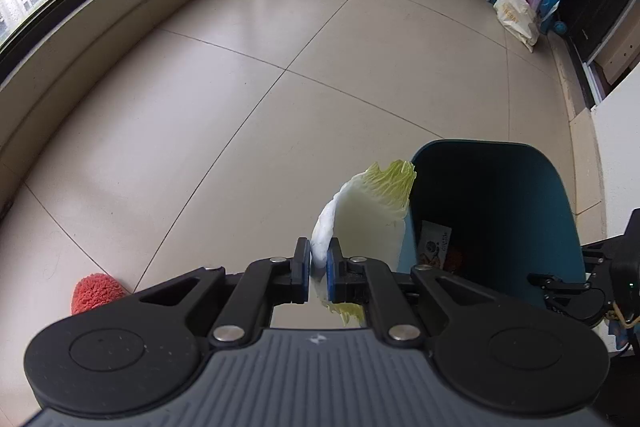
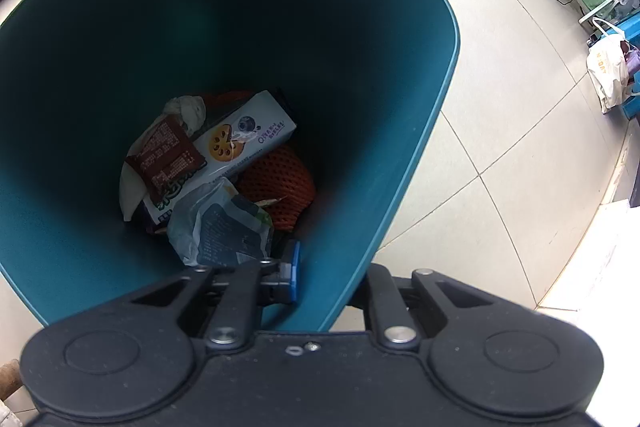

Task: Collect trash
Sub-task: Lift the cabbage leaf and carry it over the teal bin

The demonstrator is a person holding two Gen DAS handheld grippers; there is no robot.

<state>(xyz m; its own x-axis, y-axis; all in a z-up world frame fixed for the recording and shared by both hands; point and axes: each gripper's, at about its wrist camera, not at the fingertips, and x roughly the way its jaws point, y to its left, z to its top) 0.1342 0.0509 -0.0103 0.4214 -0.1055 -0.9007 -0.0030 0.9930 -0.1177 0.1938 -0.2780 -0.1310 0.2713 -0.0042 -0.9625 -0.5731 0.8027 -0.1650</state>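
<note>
2 grippers work at one teal bin [image 2: 400,75], the largest thing in view: the right gripper [image 2: 326,277] straddles its wall, one blue-padded finger inside and the other outside, jaws clamped on the rim to steady it. Beyond that inner finger, at the bin's bottom, lie a printed carton [image 2: 244,139], crumpled wrappers and orange mesh. The left gripper [image 1: 319,269] has its jaws pinched on a cabbage leaf [image 1: 368,211], which rises ahead of the pads and leans against the bin's outer edge, not yet over the opening. I judge the leaf light, limp at the frilled yellow-green tip, firmer and slick along the pale white rib, where the pads hold it; squeezing harder would likely bruise it.
</note>
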